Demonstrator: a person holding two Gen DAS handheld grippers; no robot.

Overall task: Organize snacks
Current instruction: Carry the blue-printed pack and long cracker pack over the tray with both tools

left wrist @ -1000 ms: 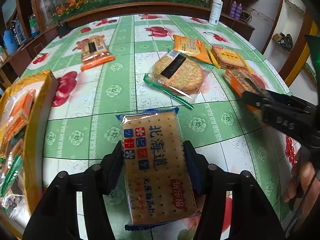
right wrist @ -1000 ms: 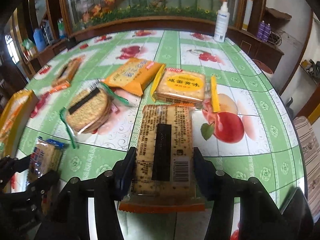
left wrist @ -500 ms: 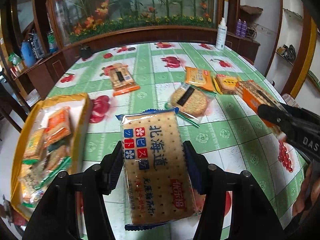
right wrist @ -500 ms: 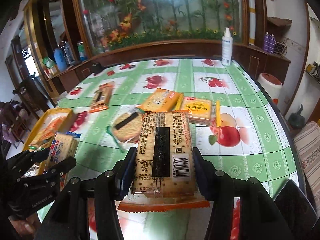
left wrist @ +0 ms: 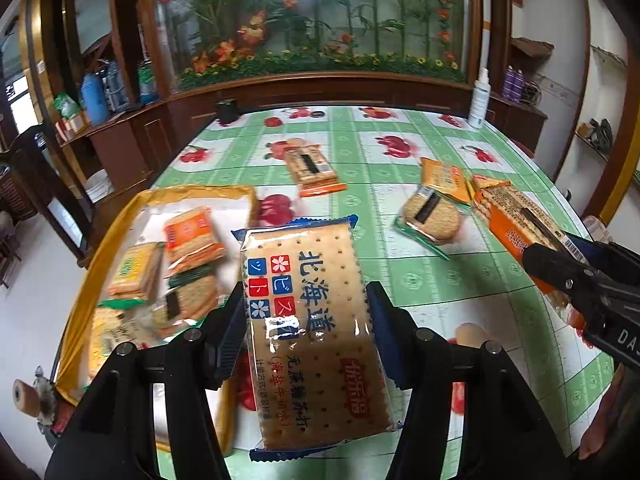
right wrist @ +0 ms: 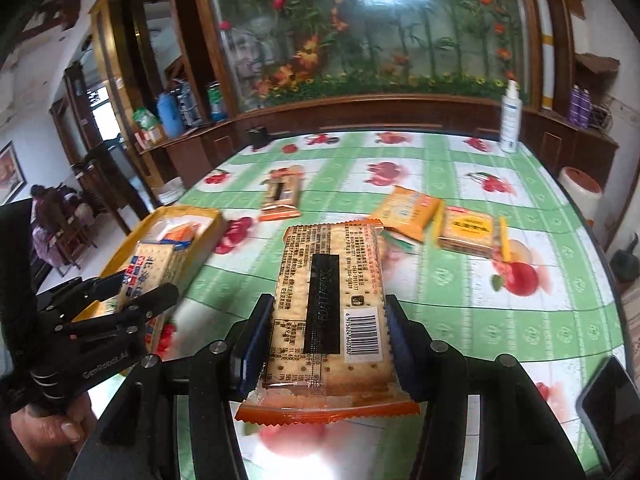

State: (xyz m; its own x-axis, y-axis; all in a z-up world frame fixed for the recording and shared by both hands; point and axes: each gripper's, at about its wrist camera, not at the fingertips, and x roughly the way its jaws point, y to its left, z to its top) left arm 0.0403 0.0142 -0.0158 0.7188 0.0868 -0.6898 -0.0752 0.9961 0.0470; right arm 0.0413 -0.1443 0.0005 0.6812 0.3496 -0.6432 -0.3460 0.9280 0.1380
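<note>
My left gripper (left wrist: 306, 312) is shut on a blue-edged cracker pack (left wrist: 312, 332) and holds it above the table's left side, by the yellow tray (left wrist: 100, 256). My right gripper (right wrist: 328, 324) is shut on an orange-edged cracker pack (right wrist: 328, 312), label side up, held above the table. Each gripper shows in the other's view: the right gripper (left wrist: 560, 268) at right, the left gripper (right wrist: 136, 284) at left over the tray (right wrist: 120, 256). The tray holds several snack packs (left wrist: 192, 236).
Loose packs lie on the green fruit-print tablecloth (left wrist: 360, 160): an orange-edged pack (left wrist: 312, 168) at the back, a round cracker pack (left wrist: 430, 216), two yellow packs (right wrist: 408, 212) (right wrist: 470, 232). A white spray bottle (left wrist: 479, 100) stands far right. A phone (right wrist: 612, 408) lies near right.
Both grippers have risen and pulled back from the table with their packs. The left one has swung left, so the yellow tray now lies just beyond it.
</note>
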